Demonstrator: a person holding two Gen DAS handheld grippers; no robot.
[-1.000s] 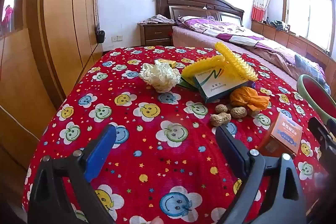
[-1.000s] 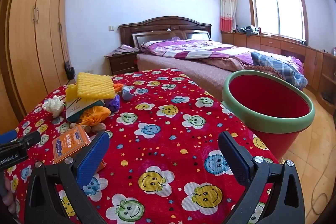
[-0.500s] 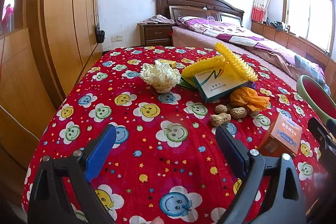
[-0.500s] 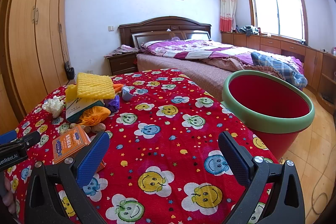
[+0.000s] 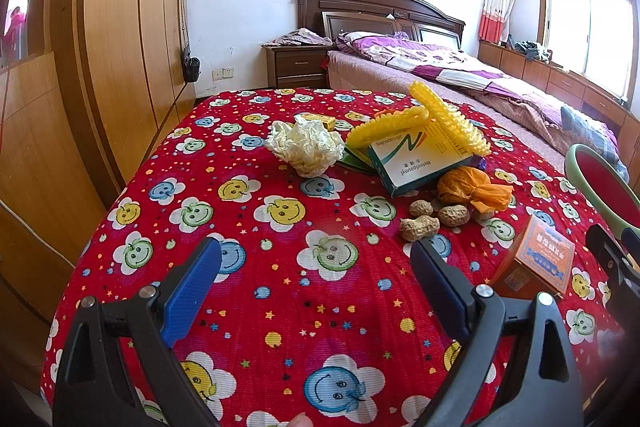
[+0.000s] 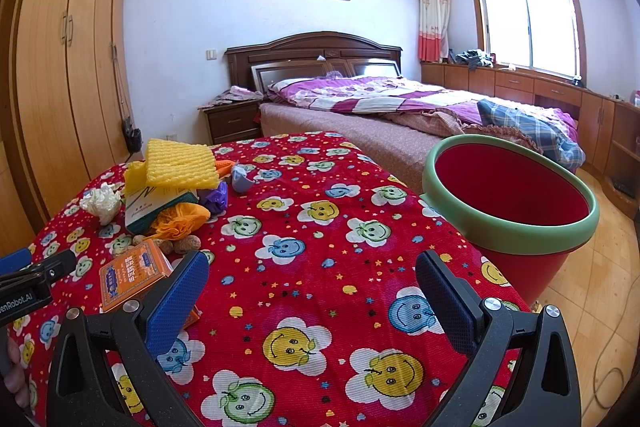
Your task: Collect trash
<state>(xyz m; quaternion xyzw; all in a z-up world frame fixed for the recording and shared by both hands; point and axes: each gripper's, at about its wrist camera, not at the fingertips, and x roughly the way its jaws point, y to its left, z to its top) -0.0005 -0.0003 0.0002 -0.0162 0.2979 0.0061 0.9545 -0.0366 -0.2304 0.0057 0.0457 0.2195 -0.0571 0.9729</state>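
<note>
Nothing has moved since the earlier frames; both views match. Left gripper at bottom centre, jaws wide, empty; right gripper likewise wide and empty. Just beyond, the orange box at lower right, then peanuts, orange wrapper, medicine box, crumpled paper, yellow foam mid-frame. Bin, right of frame, looks empty. Judgement: collection not started; all trash remains on the table.

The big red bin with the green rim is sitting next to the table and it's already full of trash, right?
Not quite. The red bin with the green rim does sit beside the table, but the right wrist view shows it empty; the trash pile is on the tablecloth.
</note>
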